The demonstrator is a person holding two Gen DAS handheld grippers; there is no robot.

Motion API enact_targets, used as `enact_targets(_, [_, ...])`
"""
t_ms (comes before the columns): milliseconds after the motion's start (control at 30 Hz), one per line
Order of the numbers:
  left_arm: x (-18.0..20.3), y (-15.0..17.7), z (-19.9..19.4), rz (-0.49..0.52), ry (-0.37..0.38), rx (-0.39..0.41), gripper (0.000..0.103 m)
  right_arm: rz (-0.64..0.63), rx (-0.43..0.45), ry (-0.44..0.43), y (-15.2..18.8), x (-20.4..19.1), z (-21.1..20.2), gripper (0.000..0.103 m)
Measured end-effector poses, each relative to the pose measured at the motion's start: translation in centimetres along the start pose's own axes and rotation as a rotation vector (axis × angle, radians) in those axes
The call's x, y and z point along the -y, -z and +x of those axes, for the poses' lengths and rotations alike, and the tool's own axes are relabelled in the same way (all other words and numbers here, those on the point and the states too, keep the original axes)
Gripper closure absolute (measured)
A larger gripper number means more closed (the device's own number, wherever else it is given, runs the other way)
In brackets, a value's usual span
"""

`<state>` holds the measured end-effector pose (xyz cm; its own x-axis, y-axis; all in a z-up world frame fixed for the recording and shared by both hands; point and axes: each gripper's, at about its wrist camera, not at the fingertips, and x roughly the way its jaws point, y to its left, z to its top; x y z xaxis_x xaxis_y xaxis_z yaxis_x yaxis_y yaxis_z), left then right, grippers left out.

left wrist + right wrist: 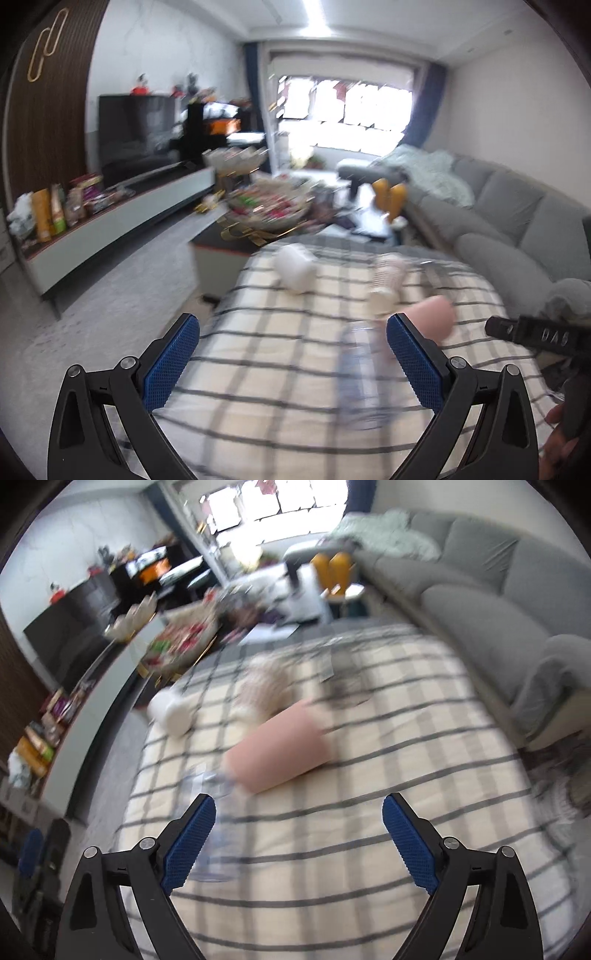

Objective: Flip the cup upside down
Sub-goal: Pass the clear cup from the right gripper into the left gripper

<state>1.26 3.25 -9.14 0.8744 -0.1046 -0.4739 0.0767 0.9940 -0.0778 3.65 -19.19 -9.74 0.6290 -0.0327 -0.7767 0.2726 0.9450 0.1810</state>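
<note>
One pink cup point(279, 747) and one white cup point(170, 712) lie sideways on the checked cloth point(388, 794), contents blurred. Left gripper point(291, 343) and right gripper point(298, 823) both gape wide, holding nothing.

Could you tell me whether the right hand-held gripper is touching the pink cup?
Apart. In the right wrist view, checked cloth shows between the open right hand-held gripper and the pink cup.
</note>
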Motion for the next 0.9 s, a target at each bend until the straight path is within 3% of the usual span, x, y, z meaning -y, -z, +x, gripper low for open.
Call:
enact_targets(67, [2.4, 1.0, 0.3, 0.045, 0.032, 0.019, 0.0, 0.008, 0.049, 0.051, 0.2, 2.4, -1.7, 0.009])
enact_targets(133, [4.5, 2.1, 1.3, 0.083, 0.079, -0.012, 0.0, 0.025, 0.066, 0.074, 0.1, 4.2, -2.2, 0.006])
enact_targets(333, [7.1, 4.8, 4.2, 0.093, 0.116, -0.126, 0.0, 0.17, -0.007, 0.099, 1.7, 9.1, 0.0, 0.006])
enact_targets(533, [7.1, 6.2, 6.4, 0.061, 0.024, -0.17, 0.001, 0.239, -0.088, 0.072, 2.5, 10.9, 2.6, 0.006])
enact_targets(700, [6.8, 7.0, 8.3, 0.063, -0.008, -0.217, 0.002, 0.244, -0.117, 0.064, 3.1, 11.0, 3.4, 0.006])
enact_targets(900, [6.9, 7.3, 9.6, 0.05, -0.003, -0.247, 0.015, 0.248, -0.143, 0.06, 3.4, 11.1, 3.9, 0.006])
